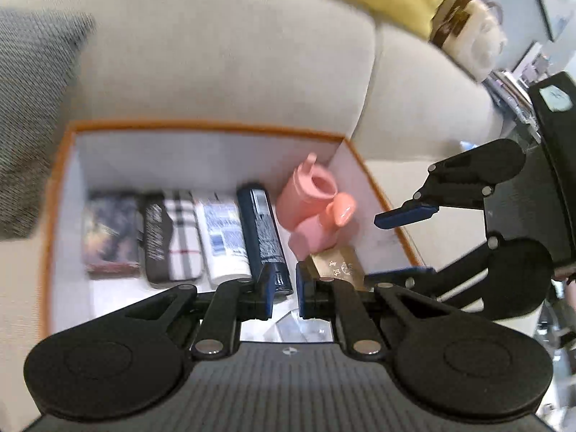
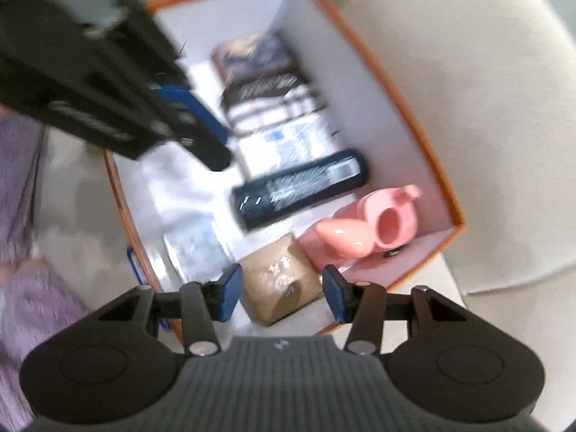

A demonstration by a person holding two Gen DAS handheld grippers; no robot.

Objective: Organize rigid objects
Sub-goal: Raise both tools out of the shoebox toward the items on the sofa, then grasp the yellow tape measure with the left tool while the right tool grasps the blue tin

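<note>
We hold both tools over the box (image 1: 201, 127), which sits on a sofa (image 1: 216, 54). Inside, going left to right in the left wrist view, lie a dark packet (image 1: 109, 237), a black pouch (image 1: 155, 241), a plaid case (image 1: 183, 234), a white tube (image 1: 225, 237) and a dark tube (image 1: 264, 230), packed side by side, probably to save room. Right of them a pink cup (image 1: 309, 205) rests in the corner, with a tan block (image 1: 338, 264) in front of it. Our left hand-held gripper (image 1: 284, 293) hovers narrowly parted with nothing between its pads. Our right hand-held gripper (image 2: 282, 293) is wide open, empty, its pads flanking the block, likely to nudge or lift it.
</note>
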